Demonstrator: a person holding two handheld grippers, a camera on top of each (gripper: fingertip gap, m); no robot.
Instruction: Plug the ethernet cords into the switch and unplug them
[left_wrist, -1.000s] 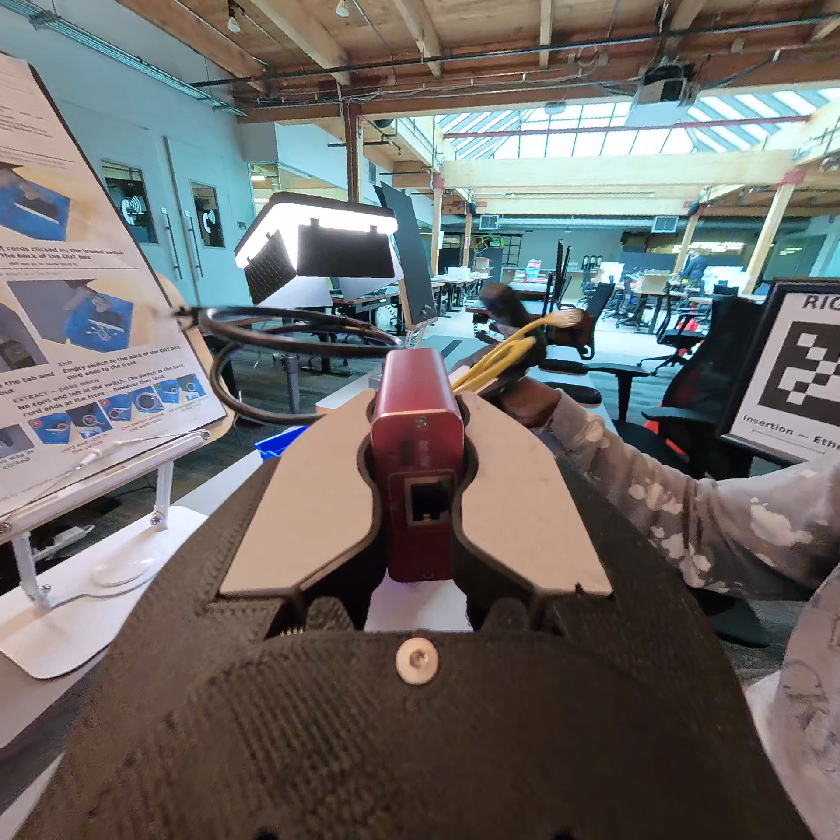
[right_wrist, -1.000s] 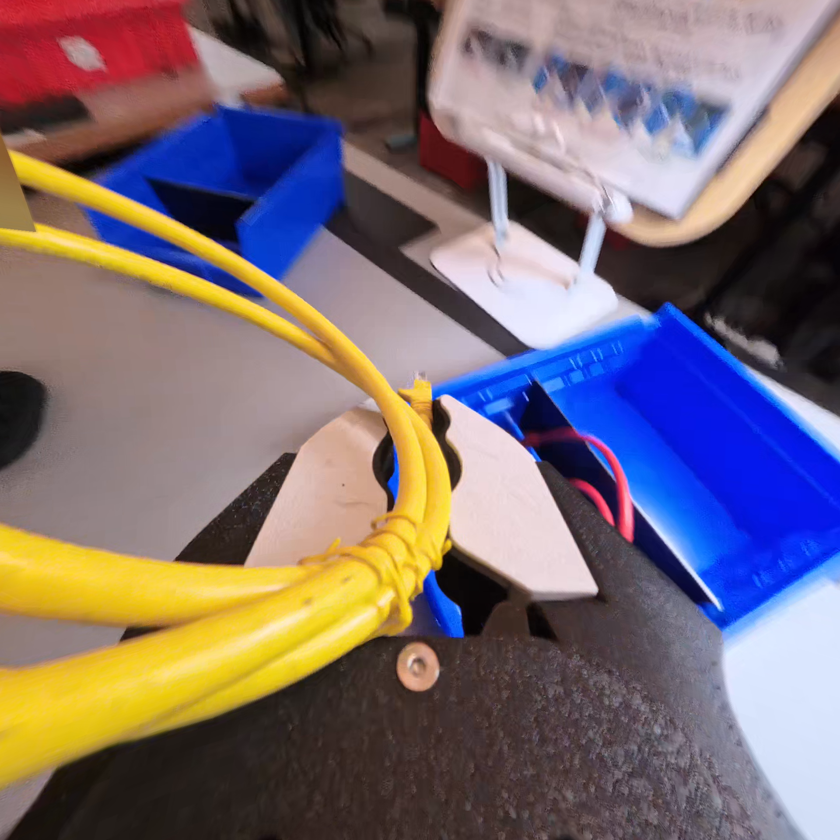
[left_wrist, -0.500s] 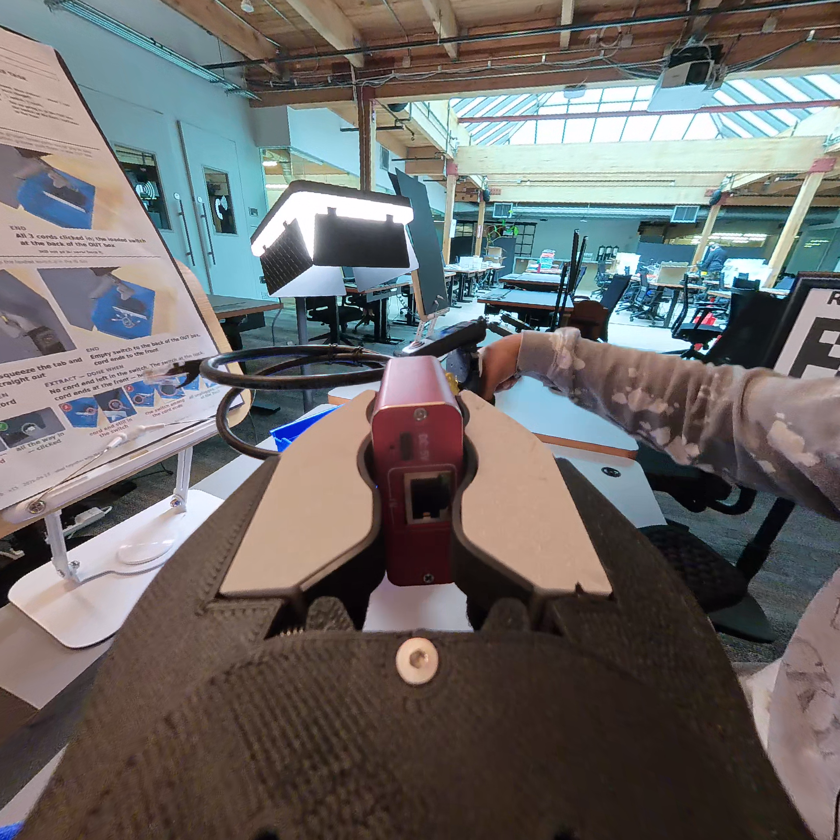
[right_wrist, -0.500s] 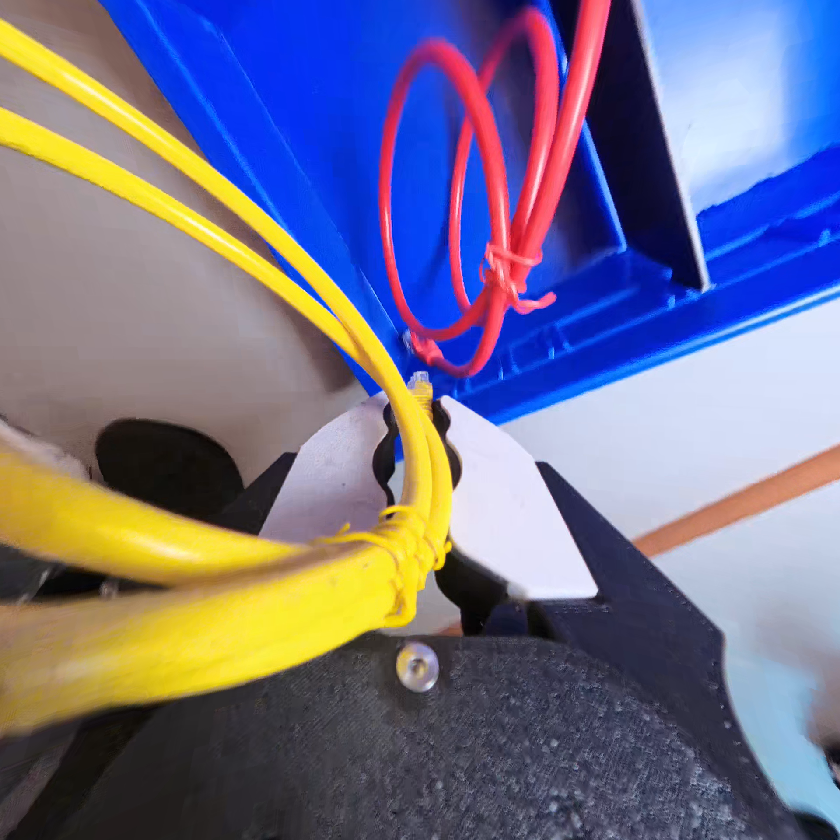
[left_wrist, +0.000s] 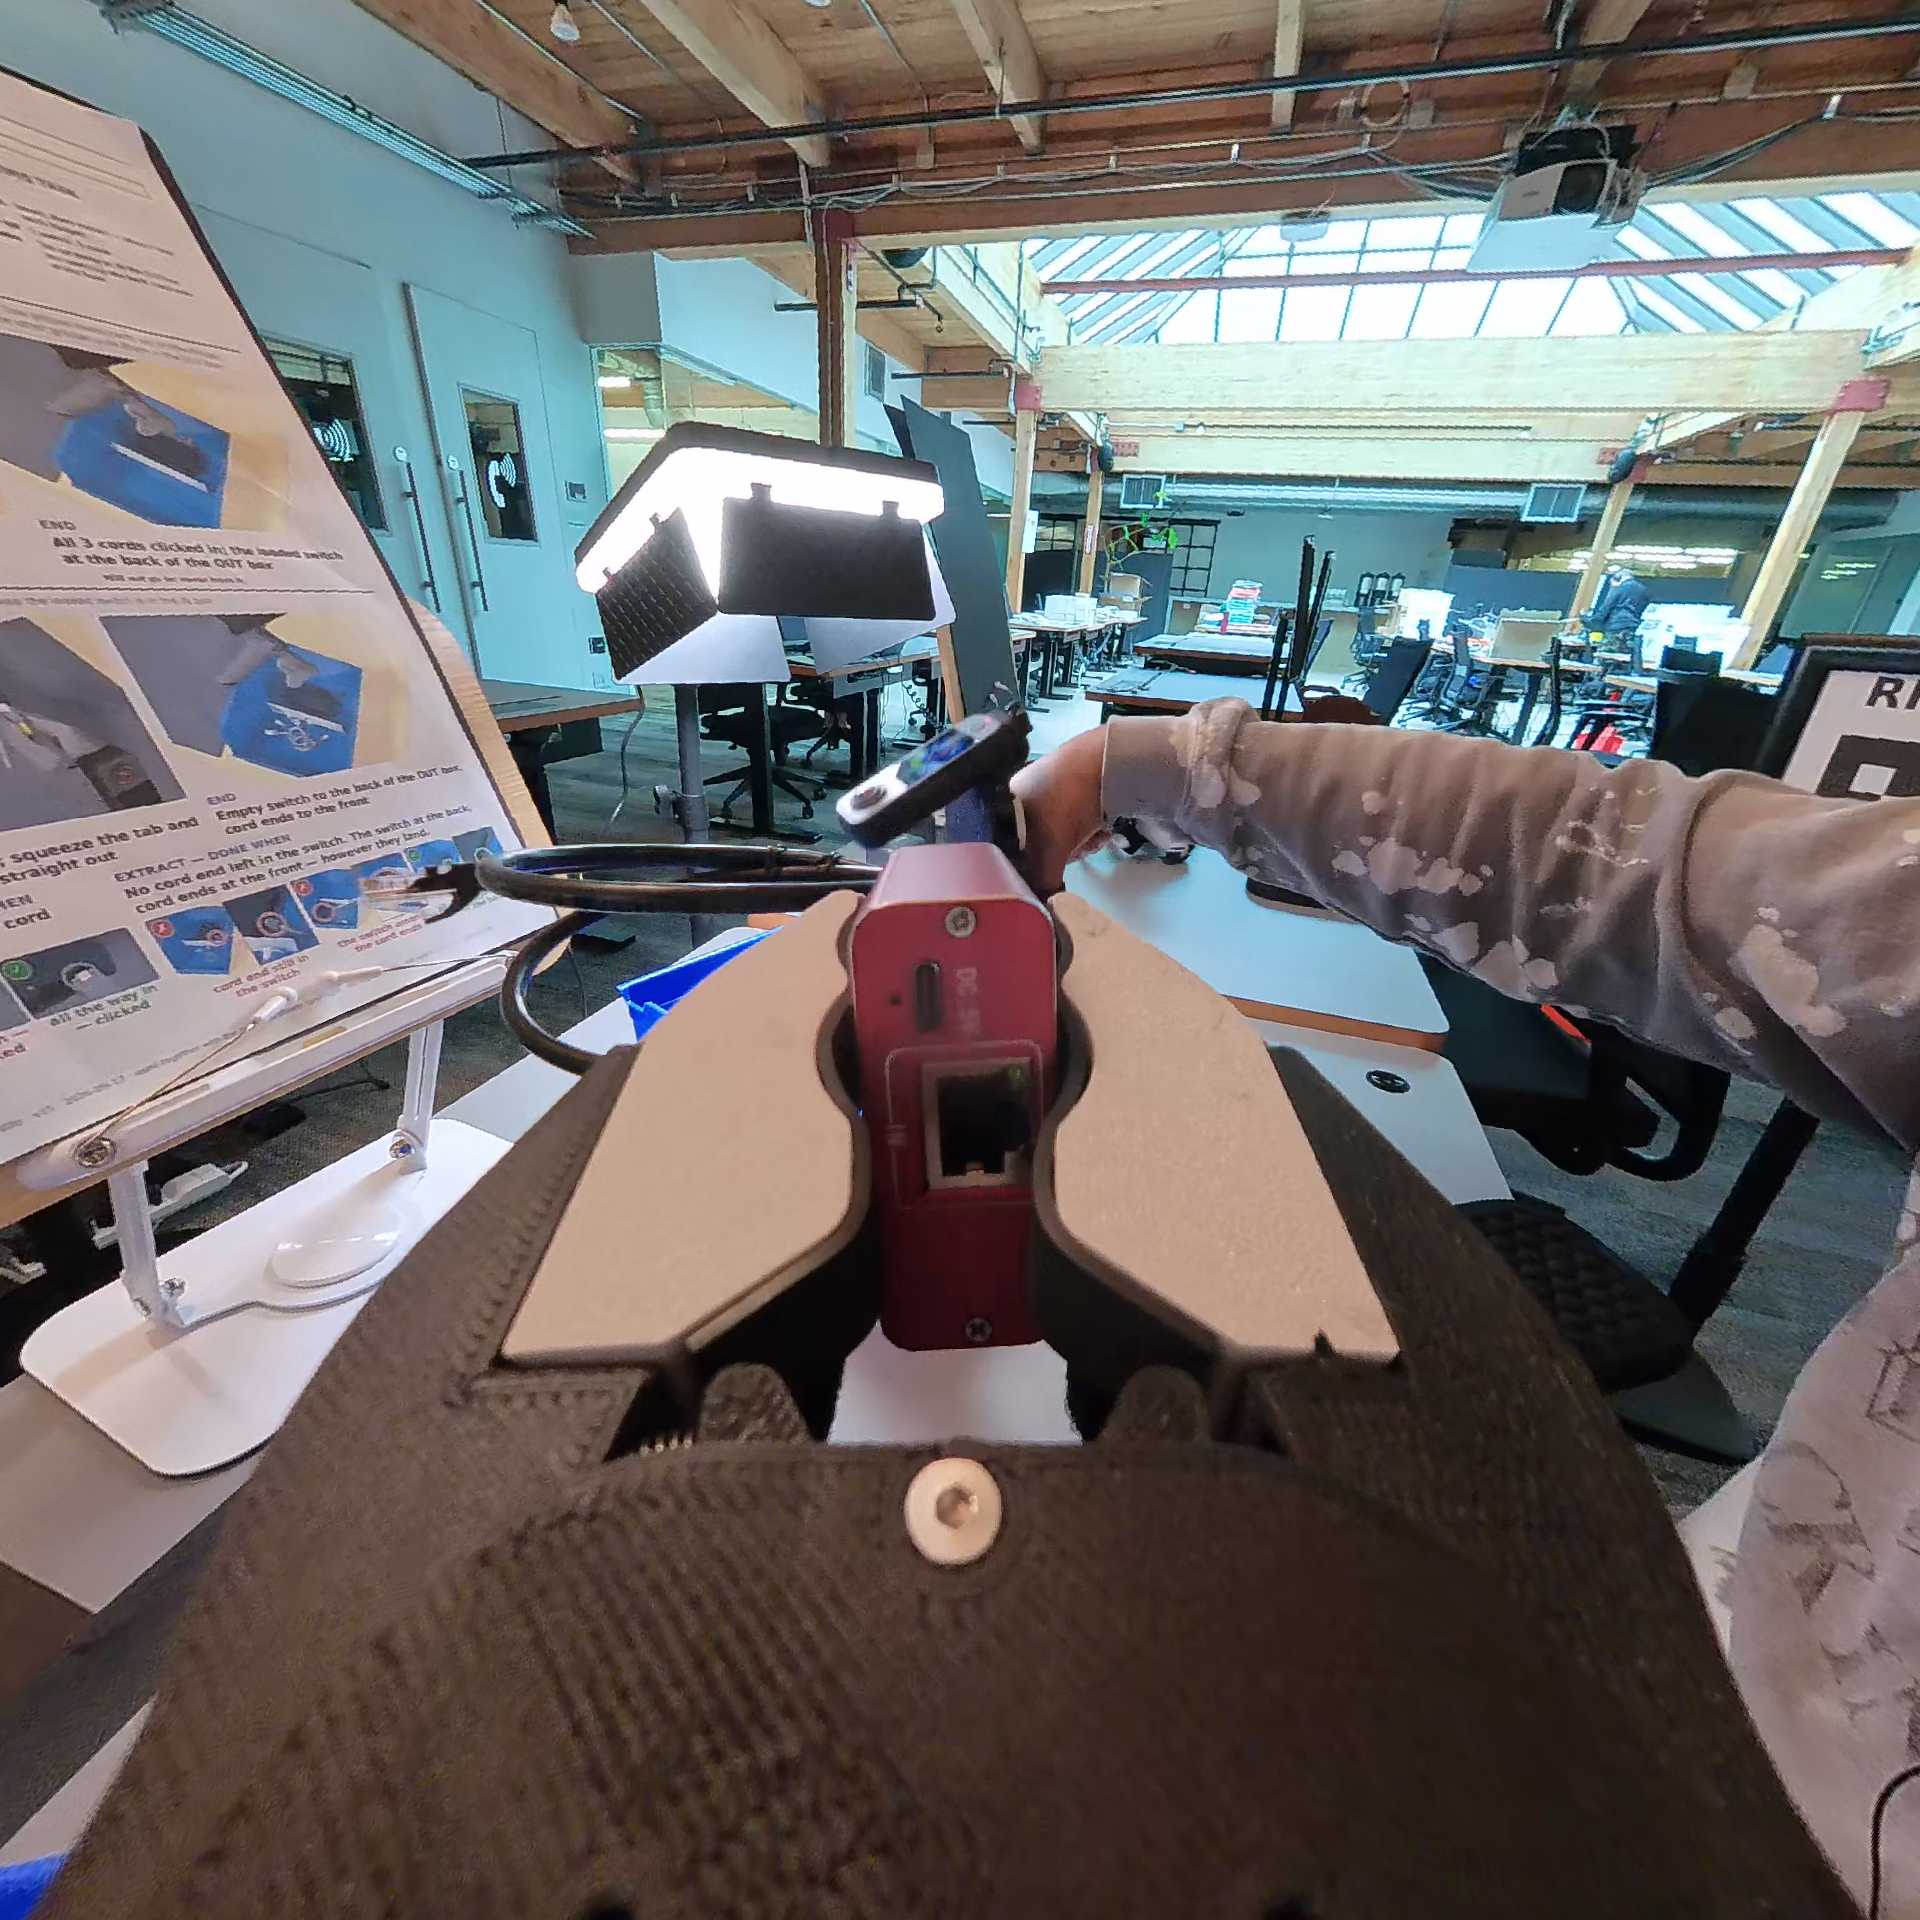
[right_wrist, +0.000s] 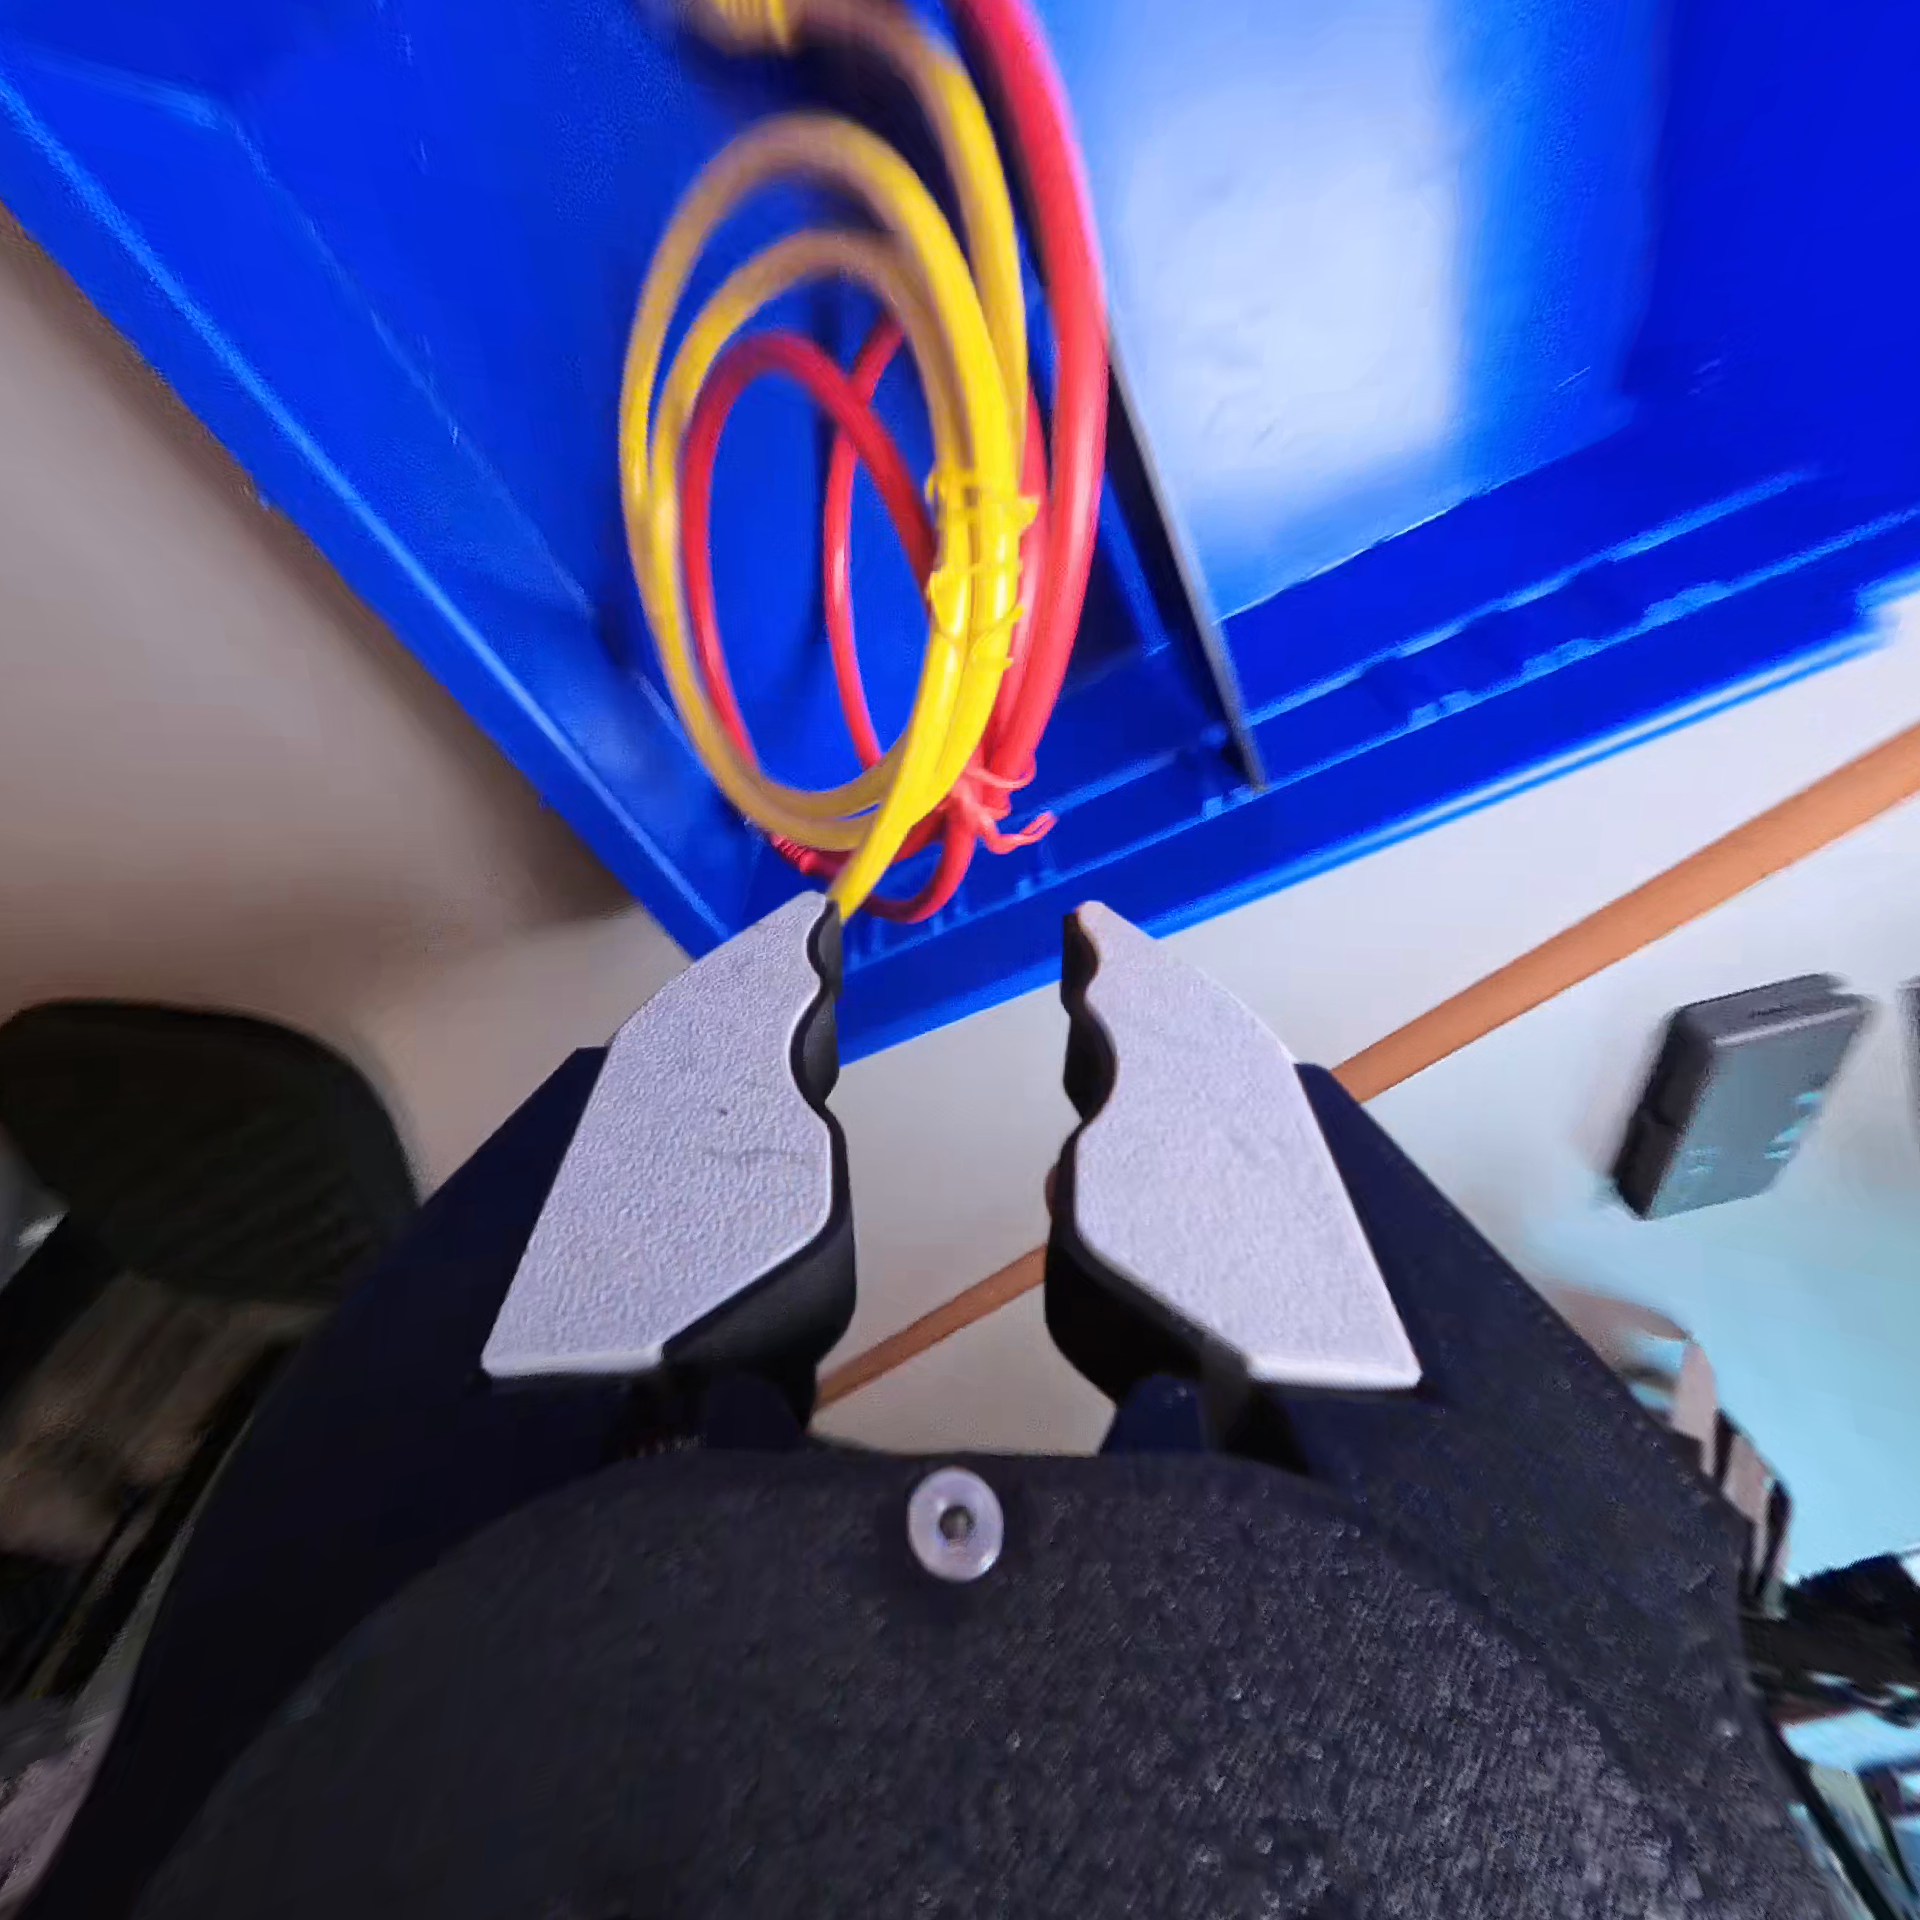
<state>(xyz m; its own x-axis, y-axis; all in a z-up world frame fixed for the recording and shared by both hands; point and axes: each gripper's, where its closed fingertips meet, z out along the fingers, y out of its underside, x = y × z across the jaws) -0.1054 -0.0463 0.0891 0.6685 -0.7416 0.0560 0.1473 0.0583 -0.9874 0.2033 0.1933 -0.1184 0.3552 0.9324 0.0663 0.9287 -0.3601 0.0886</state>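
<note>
My left gripper (left_wrist: 954, 925) is shut on the red switch (left_wrist: 951, 1081), held up in the air with an empty port facing the camera. A coiled black ethernet cord (left_wrist: 665, 878) hangs off the switch's far side. My right gripper (right_wrist: 948, 925) is open and empty just above the near wall of a blue bin (right_wrist: 1455, 644). A coiled yellow cord (right_wrist: 831, 436) lies in the bin on top of a coiled red cord (right_wrist: 1070, 364). The yellow cord's end still rests by my left fingertip (right_wrist: 800, 935). The right gripper also shows in the left wrist view (left_wrist: 935, 774).
An instruction sheet on a white stand (left_wrist: 208, 675) is at the left. A studio light (left_wrist: 769, 551) stands behind. A person's sleeve (left_wrist: 1507, 852) reaches across from the right. A small grey box (right_wrist: 1735, 1091) lies on the white table (right_wrist: 1455, 956). A marker sign (left_wrist: 1860, 727) stands at far right.
My right gripper opened and let the yellow cord drop into the blue bin onto the red cord. My left gripper kept its hold on the switch and shifted only slightly.
</note>
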